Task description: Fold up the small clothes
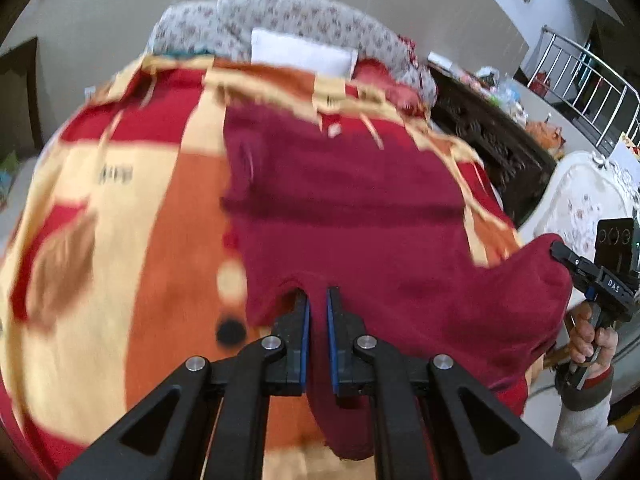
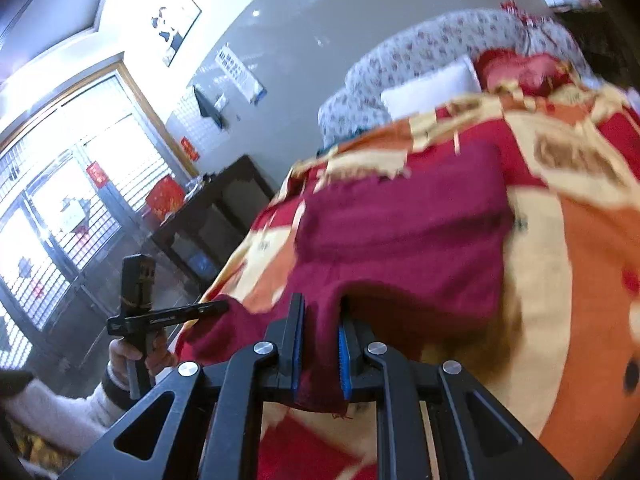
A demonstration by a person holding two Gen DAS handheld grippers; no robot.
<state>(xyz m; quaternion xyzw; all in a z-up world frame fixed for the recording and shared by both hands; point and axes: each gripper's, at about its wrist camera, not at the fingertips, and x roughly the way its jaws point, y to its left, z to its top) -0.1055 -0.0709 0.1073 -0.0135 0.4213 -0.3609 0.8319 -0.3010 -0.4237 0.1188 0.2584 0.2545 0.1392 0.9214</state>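
A dark red garment (image 1: 344,184) lies spread on a bed with a red, orange and cream blanket (image 1: 120,208). My left gripper (image 1: 317,296) is shut on the garment's near edge, cloth bunched between the blue pads. My right gripper (image 2: 321,312) is shut on another near corner of the garment (image 2: 404,232). In the left wrist view the right gripper (image 1: 560,252) pinches the garment's right corner. In the right wrist view the left gripper (image 2: 222,306) pinches the left corner. The near edge is lifted off the blanket.
A white pillow (image 1: 300,54) and a floral cushion (image 1: 280,12) lie at the bed's head. A dark wooden cabinet (image 1: 488,136) stands right of the bed, a railing (image 1: 592,80) beyond. In the right wrist view a dark table (image 2: 208,216) and barred windows (image 2: 60,200) are at left.
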